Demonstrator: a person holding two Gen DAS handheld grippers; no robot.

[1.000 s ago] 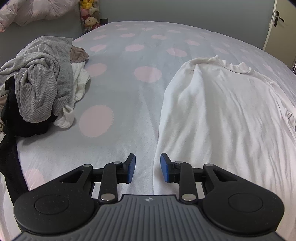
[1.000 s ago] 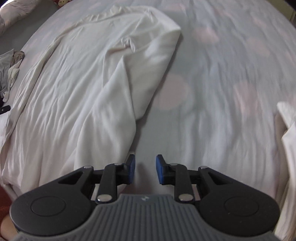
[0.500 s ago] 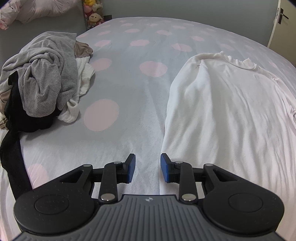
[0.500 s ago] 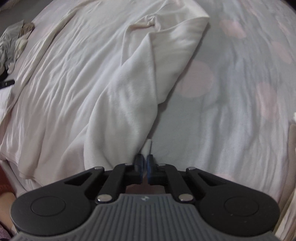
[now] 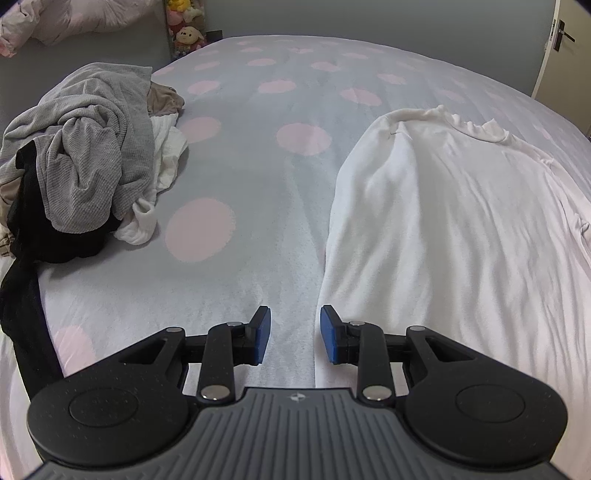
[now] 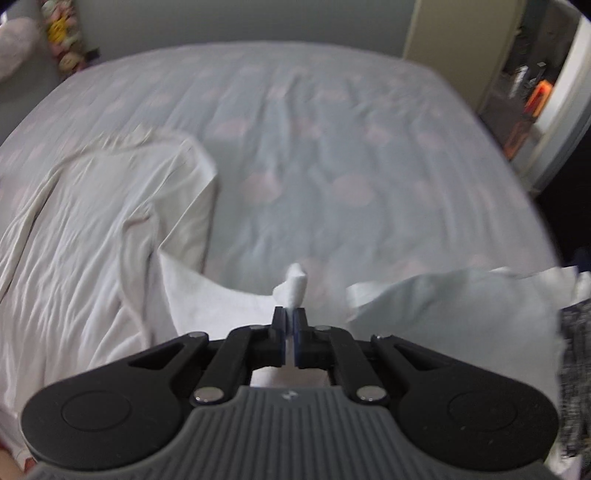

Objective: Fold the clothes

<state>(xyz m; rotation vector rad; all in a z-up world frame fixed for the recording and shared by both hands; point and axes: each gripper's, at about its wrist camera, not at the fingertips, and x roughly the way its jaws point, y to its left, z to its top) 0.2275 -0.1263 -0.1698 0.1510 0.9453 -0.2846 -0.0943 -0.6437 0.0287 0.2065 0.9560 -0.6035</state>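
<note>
A white long-sleeved top (image 5: 454, 229) lies spread on the grey bed sheet with pink dots (image 5: 258, 155). My left gripper (image 5: 294, 334) is open and empty, low over the sheet right beside the top's left edge. In the right wrist view the same top (image 6: 85, 236) lies at the left. My right gripper (image 6: 290, 325) is shut on the tip of the top's white sleeve (image 6: 293, 286) and holds it lifted above the bed. The sleeve hangs from the jaws back down to the top.
A heap of grey, white and black clothes (image 5: 85, 173) lies at the bed's left side. Soft toys (image 5: 186, 27) stand by the far wall. White folded fabric (image 6: 461, 310) lies at the right. A doorway (image 6: 543, 85) opens at the far right.
My right gripper closed on the sleeve's tip, then lifted it up and away from the bed. My left gripper stayed open and drifted slightly back along the top's edge.
</note>
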